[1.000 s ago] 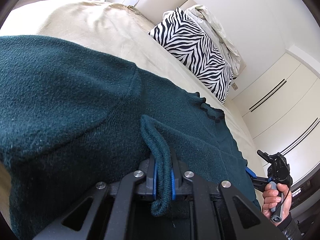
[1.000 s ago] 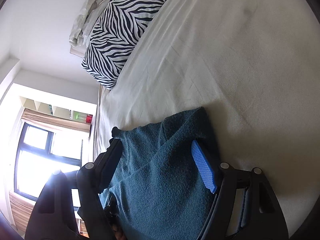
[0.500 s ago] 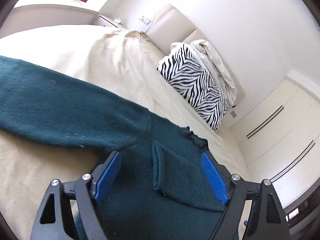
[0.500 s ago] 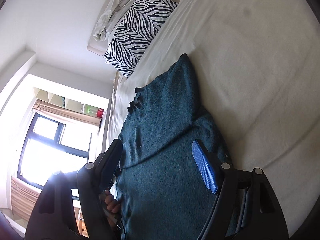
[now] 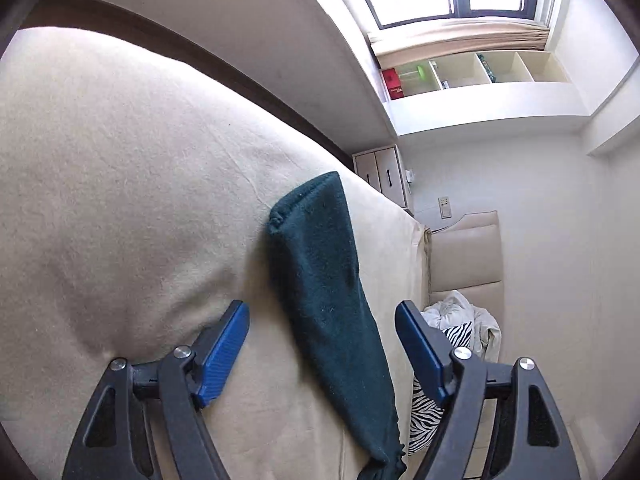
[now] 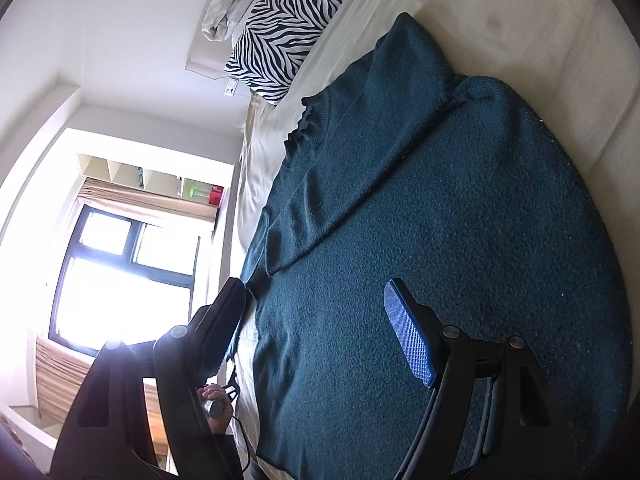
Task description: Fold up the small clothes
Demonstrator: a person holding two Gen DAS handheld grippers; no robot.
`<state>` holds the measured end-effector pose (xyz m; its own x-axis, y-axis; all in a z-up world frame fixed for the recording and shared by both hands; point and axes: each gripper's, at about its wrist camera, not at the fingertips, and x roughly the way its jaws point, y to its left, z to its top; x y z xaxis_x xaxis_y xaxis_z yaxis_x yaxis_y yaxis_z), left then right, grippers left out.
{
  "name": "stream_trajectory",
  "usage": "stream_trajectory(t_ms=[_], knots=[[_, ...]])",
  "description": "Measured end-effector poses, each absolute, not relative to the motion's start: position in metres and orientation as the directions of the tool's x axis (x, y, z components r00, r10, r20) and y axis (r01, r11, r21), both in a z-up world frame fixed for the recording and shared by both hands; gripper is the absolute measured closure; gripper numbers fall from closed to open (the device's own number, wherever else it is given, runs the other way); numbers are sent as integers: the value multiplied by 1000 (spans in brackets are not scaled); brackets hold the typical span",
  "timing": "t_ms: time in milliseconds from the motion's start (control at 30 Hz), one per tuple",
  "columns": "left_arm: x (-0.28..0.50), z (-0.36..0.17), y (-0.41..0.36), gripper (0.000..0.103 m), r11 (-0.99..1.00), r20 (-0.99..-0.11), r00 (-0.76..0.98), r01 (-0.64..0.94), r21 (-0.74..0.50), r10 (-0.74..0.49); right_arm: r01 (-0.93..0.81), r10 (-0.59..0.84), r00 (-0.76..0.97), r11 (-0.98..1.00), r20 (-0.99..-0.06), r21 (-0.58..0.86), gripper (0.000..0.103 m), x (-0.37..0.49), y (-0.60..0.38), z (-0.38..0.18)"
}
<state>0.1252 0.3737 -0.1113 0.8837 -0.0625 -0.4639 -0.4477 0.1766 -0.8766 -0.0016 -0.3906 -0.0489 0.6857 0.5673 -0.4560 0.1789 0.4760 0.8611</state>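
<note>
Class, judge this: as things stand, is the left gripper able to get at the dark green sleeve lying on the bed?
Probably yes. The left gripper is open, the sleeve lies flat on the bed between its fingers, and nothing covers it.

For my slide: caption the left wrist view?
Open left tongs straddle a dark teal knitted sleeve on the beige bedsheet.

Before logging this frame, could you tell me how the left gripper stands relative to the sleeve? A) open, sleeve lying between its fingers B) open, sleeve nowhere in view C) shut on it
A: the left gripper is open, its blue pads apart on either side of the sleeve, which lies on the bed.
</note>
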Motion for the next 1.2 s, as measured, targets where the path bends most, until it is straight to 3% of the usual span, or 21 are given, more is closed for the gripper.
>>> stream_trajectory(t_ms=[133, 167, 233, 267, 300, 433, 533, 633, 700, 800, 867, 1000, 1133, 1200], knots=[[159, -105, 375, 31, 265, -495, 868, -468, -843, -40, 162, 558, 695, 493, -453, 855, 31, -6, -383, -40], [168, -104, 375, 38, 291, -508, 861, -478, -829, -33, 162, 554, 696, 500, -458, 851, 31, -8, -382, -38], [185, -105, 379, 62, 321, -539, 841, -499, -805, -46, 166, 548, 696, 506, -464, 846, 31, -8, -384, -35], [191, -108, 381, 87, 322, -559, 827, -514, -795, -59, 166, 546, 698, 506, -463, 846, 31, -10, -384, -35], [196, -110, 383, 94, 329, -579, 813, -530, -782, -66, 167, 546, 699, 505, -463, 847, 31, -11, -386, -34], [204, -76, 361, 94, 478, -597, 802, -523, -706, -3, 173, 540, 705, 496, -459, 851, 31, -13, -392, -39], [220, -21, 304, 94, 676, -565, 825, -420, -605, 7, 179, 546, 700, 491, -461, 853, 31, -14, -395, -46], [228, 32, 207, 94, 860, -516, 856, -249, -445, -19, 173, 553, 699, 484, -453, 858, 31, -12, -395, -48], [232, 52, 125, 94, 956, -507, 860, -104, -275, -52, 173, 552, 702, 482, -451, 859, 31, -9, -395, -49], [222, 37, 4, 90, 997, -512, 858, 61, 36, -34, 172, 560, 696, 477, -449, 862, 31, 3, -393, -49], [213, 4, -50, 90, 978, -532, 847, 112, 176, -1, 153, 577, 680, 492, -453, 857, 31, 16, -386, -46], [195, -57, -75, 89, 953, -579, 815, 141, 268, 42, 98, 641, 613, 518, -462, 850, 31, 56, -362, -39], [188, -57, -67, 88, 958, -561, 826, 117, 263, 53, 61, 720, 525, 500, -453, 864, 31, 109, -322, -45], [186, -61, -70, 70, 948, -556, 828, 120, 293, 67, 54, 757, 474, 485, -450, 873, 31, 135, -299, -51]])
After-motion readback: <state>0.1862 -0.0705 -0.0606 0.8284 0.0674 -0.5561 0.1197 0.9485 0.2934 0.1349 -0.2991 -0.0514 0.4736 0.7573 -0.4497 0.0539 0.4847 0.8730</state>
